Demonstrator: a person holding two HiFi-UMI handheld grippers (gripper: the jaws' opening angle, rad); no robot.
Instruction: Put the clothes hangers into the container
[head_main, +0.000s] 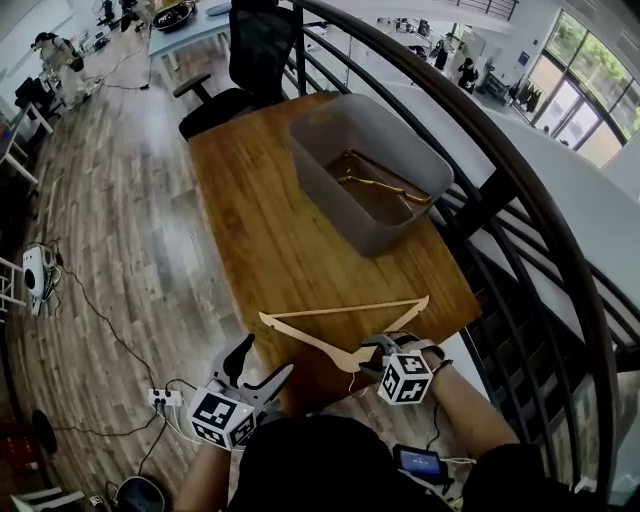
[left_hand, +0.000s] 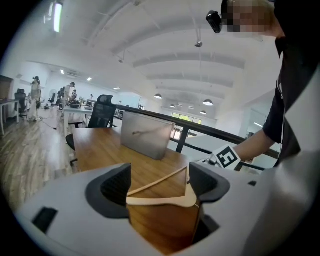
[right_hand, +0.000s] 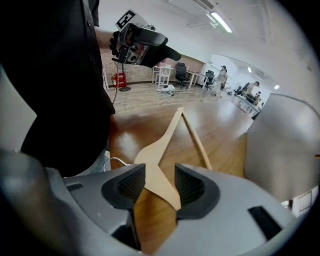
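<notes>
hanger (right_hand: 152, 162), one, lies on table (head_main: 260, 220) between right gripper's (right_hand: 160, 184) released fingers (right_hand: 131, 185); left gripper's (left_hand: 160, 182) fingers (left_hand: 116, 185) spread empty.

The room was brightly lit by ceiling lamps (left_hand: 56, 15) and windows (head_main: 585, 95), and edges were bent by fisheye distortion.

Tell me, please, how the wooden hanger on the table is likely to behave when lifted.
The wooden hanger looks thin and rigid, so it should probably lift as one stiff, light piece. It stretches far either side of the right claw, so it may tilt if gripped off-centre. Its smooth finish might slide on the glossy table.
</notes>
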